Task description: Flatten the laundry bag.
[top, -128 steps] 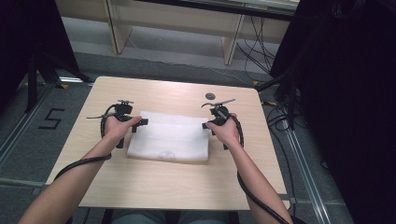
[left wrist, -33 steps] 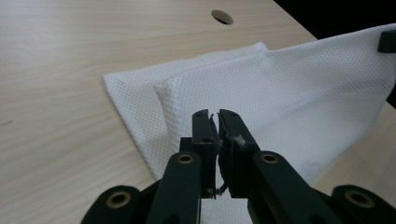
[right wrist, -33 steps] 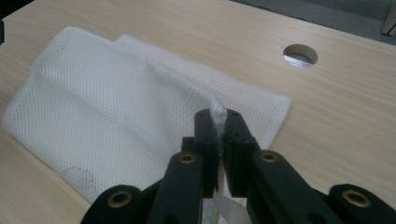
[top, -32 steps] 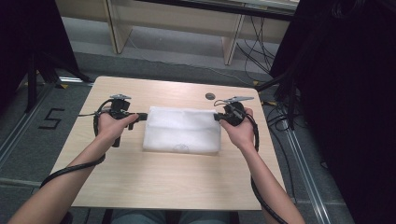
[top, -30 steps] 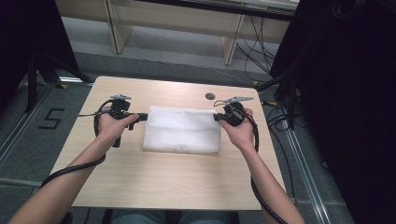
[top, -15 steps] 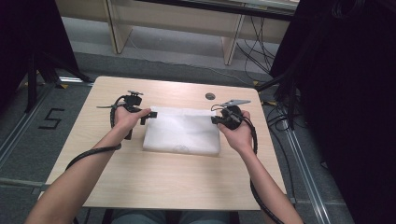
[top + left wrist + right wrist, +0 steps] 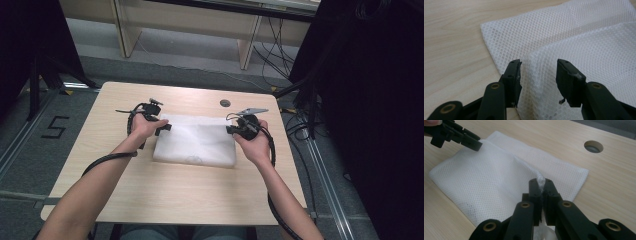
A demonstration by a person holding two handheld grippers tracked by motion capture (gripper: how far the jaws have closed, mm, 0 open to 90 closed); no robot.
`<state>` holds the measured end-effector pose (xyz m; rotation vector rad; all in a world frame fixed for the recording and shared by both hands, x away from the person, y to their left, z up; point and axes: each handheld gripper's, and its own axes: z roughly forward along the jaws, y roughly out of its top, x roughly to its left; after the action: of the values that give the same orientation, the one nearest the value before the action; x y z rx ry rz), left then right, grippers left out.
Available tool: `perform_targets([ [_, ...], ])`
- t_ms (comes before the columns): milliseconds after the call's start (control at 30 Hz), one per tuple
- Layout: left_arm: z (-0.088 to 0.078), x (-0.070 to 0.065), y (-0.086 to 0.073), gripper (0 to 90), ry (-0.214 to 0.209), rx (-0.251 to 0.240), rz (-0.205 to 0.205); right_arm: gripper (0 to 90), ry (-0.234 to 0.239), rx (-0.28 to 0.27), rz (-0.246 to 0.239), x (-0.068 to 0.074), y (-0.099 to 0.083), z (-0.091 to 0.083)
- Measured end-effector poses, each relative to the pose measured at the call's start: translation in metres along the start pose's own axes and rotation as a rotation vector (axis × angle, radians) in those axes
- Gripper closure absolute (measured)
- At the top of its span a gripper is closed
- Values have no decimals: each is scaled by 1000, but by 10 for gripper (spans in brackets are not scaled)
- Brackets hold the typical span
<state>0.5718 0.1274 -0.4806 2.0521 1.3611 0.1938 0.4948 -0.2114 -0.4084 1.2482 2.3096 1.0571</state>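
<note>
Folding job on a white mesh fabric laundry bag (image 7: 196, 140), lying flat near the far middle of the light wooden table (image 7: 165, 195). Right gripper (image 7: 541, 185) is clenched on a pinch of the mesh at the bag's right edge, fabric bunched up between its black jaws. Left gripper (image 7: 538, 75) is released but narrowing: its jaws have just been closing, and they straddle the corner of the folded upper layer of mesh without pressing it yet; one pad looks close to the fabric.

To do it well: seat the left jaws deeper over the corner so both layers get caught, not just the loose top ply, then close fully. Keep the right grip steady and level so the mesh stays taut between the two sides; lift both evenly or the fold will skew. Mesh is slippery and thin, so it will likely slide out of a shallow bite.

Table has a round cable hole (image 7: 225, 103) beyond the bag. Grey floor with a painted "5" (image 7: 55, 127), dark curtains either side, cables (image 7: 280, 55) behind
</note>
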Motion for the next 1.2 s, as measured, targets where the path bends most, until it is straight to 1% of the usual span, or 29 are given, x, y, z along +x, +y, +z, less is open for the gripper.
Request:
perform_targets([
  [100, 5, -2, -1, 541, -2, 22, 4, 875, -8, -4, -13, -2, 0, 1],
  [200, 10, -5, -5, 557, 25, 52, 59, 875, -2, 0, -3, -1, 0, 1],
  [233, 12, -5, -6, 570, 26, 67, 68, 875, -1, 0, -1, -1, 0, 1],
  [300, 14, -5, -8, 606, 29, 63, 78, 875, -1, 2, 1, 0, 0, 1],
  [333, 13, -6, -9, 641, 51, 62, 108, 875, -4, 0, -8, -1, -1, 2],
  [367, 14, -7, -9, 657, 55, 59, 121, 875, -4, 0, -7, -1, -1, 2],
  [400, 14, -7, -9, 667, 55, 59, 121, 875, -9, -2, -18, -2, 0, 2],
  [433, 14, -9, -8, 702, 73, 65, 148, 874, -9, -3, -17, -2, 0, 2],
  [467, 14, -9, -8, 712, 73, 65, 148, 874, -9, -3, -17, -2, 0, 2],
  [500, 14, -11, -8, 746, 73, 66, 163, 874, -7, 4, 3, -1, 0, 2],
  [533, 14, -11, -8, 751, 73, 66, 163, 874, -7, -3, -1, -1, -1, 2],
  [567, 15, -13, -9, 751, 82, 65, 181, 874, -7, -3, -1, -1, -1, 2],
  [600, 15, -15, -8, 758, 90, 68, 203, 873, -13, -36, -13, -2, -2, 6],
  [633, 14, -17, -8, 794, 97, 81, 219, 873, -4, -9, -13, -3, -2, 5],
  [667, 15, -18, -8, 794, 98, 81, 227, 873, -4, -9, -13, -3, -2, 5],
  [733, 15, -19, -8, 820, 103, 72, 225, 873, -8, 9, 24, 0, -4, 5],
  [767, 15, -19, -7, 834, 103, 69, 221, 872, -10, -21, -33, -5, -5, 8],
  [800, 15, -19, -7, 838, 99, 65, 220, 872, -9, 4, 5, -2, -5, 7],
  [867, 12, -18, -6, 840, 99, 47, 212, 871, -6, 12, 17, -2, -5, 6],
  [900, 10, -18, -6, 841, 98, 28, 199, 871, -12, 2, 0, -4, -6, 8],
  [933, 7, -18, -5, 841, 94, 4, 191, 870, -12, -5, 0, -5, -7, 9],
  [967, 2, -18, -3, 841, 78, -26, 167, 870, -5, 5, 27, -6, -8, 10],
  [1000, 2, -18, -3, 841, 78, -26, 167, 870, -5, 5, 27, -6, -8, 10],
  [1033, -1, -17, -1, 841, 76, -51, 156, 869, -6, 10, 24, -7, -8, 10],
  [1067, -5, -17, 1, 841, 70, -73, 144, 869, -12, -17, 42, -6, -9, 13],
  [1100, -7, -17, 2, 840, 66, -93, 132, 868, -21, -23, 13, -10, -9, 14],
  [1133, -14, -15, 6, 840, 63, -106, 137, 867, -23, -15, 40, -9, -8, 13],
  [1167, -14, -15, 6, 840, 63, -106, 137, 867, -23, -15, 40, -9, -8, 13],
  [1200, -17, -15, 8, 840, 60, -123, 130, 867, -19, -19, 22, -12, -6, 13],
])
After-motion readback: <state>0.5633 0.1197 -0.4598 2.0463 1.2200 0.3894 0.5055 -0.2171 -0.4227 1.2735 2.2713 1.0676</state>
